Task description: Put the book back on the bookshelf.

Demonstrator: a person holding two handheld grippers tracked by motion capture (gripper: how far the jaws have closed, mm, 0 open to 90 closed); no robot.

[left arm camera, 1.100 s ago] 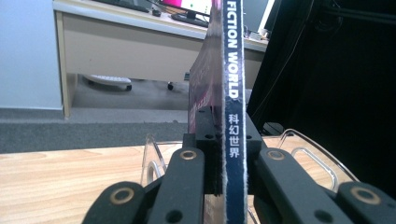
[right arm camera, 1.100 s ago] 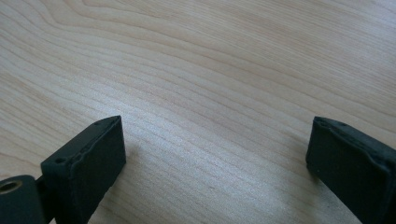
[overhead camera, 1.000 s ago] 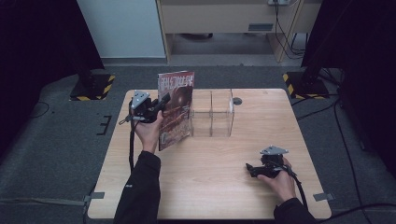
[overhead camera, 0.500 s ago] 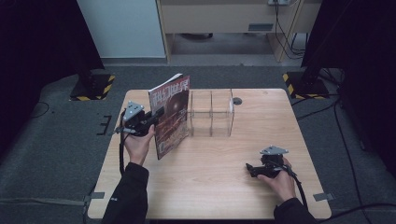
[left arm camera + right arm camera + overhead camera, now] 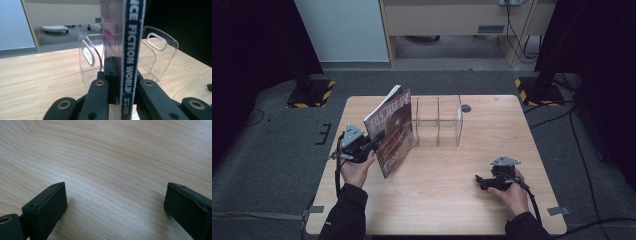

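Left gripper (image 5: 374, 142) clamps the spine of a magazine (image 5: 393, 131), jaws closed on it; the magazine stands tilted above the table (image 5: 437, 195), just left of the clear acrylic rack (image 5: 439, 121). In the left gripper view the spine (image 5: 130, 60) sits between both jaws. Right gripper (image 5: 479, 181) rests near the table's right side, jaws wide apart and holding nothing.

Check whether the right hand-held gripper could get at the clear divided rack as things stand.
Probably yes: the right hand-held gripper rests open on bare table, nothing between it and the rack; the magazine stands left.
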